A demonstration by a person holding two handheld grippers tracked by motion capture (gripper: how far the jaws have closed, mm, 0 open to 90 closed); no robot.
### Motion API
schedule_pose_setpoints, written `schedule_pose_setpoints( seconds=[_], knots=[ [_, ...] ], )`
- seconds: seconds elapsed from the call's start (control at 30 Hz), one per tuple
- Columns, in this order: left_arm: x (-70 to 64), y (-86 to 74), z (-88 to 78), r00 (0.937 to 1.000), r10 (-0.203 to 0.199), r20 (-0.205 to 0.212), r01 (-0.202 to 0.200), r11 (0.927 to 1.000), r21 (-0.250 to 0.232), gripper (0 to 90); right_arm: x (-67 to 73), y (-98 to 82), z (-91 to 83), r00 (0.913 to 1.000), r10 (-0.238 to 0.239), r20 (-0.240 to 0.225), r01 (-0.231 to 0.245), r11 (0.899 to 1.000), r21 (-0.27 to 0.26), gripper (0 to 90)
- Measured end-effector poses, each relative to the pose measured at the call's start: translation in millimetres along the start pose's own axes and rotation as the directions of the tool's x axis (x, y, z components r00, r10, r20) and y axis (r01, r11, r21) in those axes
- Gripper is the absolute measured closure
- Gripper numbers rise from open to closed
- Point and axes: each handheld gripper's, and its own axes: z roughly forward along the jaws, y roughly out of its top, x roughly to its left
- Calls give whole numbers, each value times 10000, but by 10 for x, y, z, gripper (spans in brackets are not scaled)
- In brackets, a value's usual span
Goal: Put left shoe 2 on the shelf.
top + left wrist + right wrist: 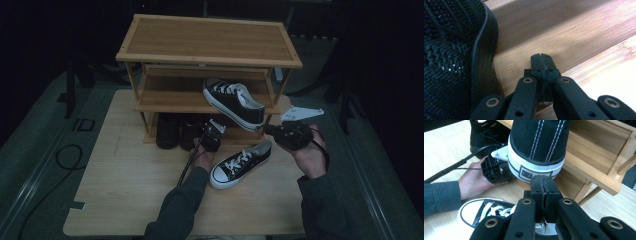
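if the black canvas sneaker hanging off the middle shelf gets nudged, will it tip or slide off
Probably tips: the black canvas sneaker with white rubber sole has its heel overhanging the bamboo rack's middle shelf. The canvas upper likely flexes; the rubber sole should grip rather than slide.

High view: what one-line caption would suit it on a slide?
Two hand-held grippers, left and right, both shut, flank a sneaker overhanging the bamboo shoe rack's middle shelf; its mate lies on the table.

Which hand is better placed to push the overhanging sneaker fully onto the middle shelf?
Right, probably. The right tongs, shut and empty, sit just below that sneaker's heel, which juts over the shelf edge. The left tongs, also shut, point at the bottom shelf beside a black shoe.
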Motion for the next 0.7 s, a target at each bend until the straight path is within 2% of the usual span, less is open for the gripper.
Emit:
schedule_pose_setpoints(
  seconds=[0.33,0.53,0.7],
  knots=[
    [11,7,-1,9999,-75,102,75,10000,54,900,33,21,18,10000,-36,-32,36,10000,-34,899],
    [-3,4,-1,10000,21,-32,-21,10000,25,900,115,48,30,9992,-234,-319,232,9997,-58,898],
    [-10,14,4,10000,29,-2,-29,10000,28,900,183,70,76,9962,-311,-817,298,9994,-169,900]
  ],
)
